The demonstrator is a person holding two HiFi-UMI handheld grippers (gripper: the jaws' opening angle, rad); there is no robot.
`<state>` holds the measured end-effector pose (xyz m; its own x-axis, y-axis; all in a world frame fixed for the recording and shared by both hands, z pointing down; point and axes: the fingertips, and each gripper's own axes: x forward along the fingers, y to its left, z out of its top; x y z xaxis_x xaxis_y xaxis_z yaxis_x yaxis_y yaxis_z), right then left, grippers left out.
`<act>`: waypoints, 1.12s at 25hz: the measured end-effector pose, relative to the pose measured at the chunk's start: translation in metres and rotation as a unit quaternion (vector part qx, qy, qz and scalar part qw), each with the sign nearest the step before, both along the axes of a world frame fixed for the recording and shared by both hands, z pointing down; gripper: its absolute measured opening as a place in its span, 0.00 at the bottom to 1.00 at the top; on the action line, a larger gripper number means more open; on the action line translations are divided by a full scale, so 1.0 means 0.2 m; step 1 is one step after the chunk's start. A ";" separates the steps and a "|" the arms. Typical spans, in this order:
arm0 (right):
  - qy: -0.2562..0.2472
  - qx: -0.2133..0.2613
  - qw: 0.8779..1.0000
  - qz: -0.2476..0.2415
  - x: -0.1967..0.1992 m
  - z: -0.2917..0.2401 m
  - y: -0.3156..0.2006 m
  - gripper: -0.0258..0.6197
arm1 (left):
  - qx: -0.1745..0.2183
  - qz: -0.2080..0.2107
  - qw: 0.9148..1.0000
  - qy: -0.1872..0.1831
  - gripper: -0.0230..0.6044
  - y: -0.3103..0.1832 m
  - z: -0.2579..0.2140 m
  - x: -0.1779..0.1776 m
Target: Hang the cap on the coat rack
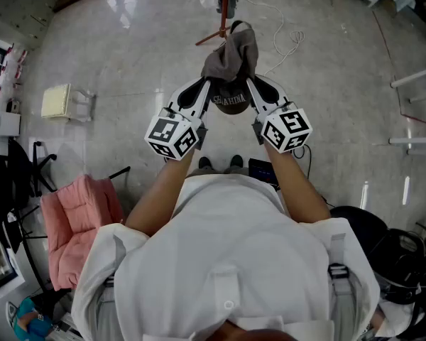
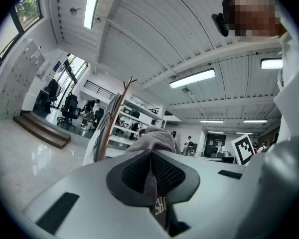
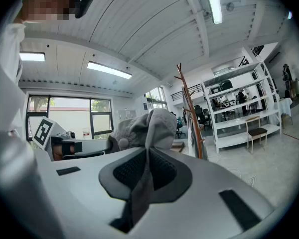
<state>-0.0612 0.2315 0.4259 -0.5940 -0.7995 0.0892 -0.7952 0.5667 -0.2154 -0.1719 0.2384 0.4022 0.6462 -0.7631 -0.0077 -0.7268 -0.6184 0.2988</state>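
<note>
Grippers, one in each of your hands, held out ahead of your chest. Your left gripper (image 1: 203, 85) and right gripper (image 1: 253, 84) each have their jaws clamped on an edge of the grey cap (image 1: 231, 57), which sags bunched between them, above the floor. It looks light, soft and floppy, so the rim is the place to grip. Just beyond stands the coat rack (image 1: 226, 2)

glossy marble floor (image 1: 128, 55), white shelving (image 3: 239, 108), ceiling strip lights (image 2: 192, 78).
</note>
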 end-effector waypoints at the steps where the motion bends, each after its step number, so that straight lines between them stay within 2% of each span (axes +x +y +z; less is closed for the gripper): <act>1: -0.001 0.000 1.000 -0.001 0.00 0.00 0.00 0.09 | 0.000 -0.001 1.000 0.001 0.08 0.00 0.00 0.00; 12: -0.004 -0.017 1.000 0.006 -0.03 0.10 0.00 0.09 | -0.011 -0.003 1.000 -0.006 0.08 0.02 0.08 -0.02; 28: -0.047 -0.062 0.997 -0.012 0.11 0.31 0.06 0.09 | -0.069 0.004 0.998 -0.012 0.08 0.11 0.28 0.06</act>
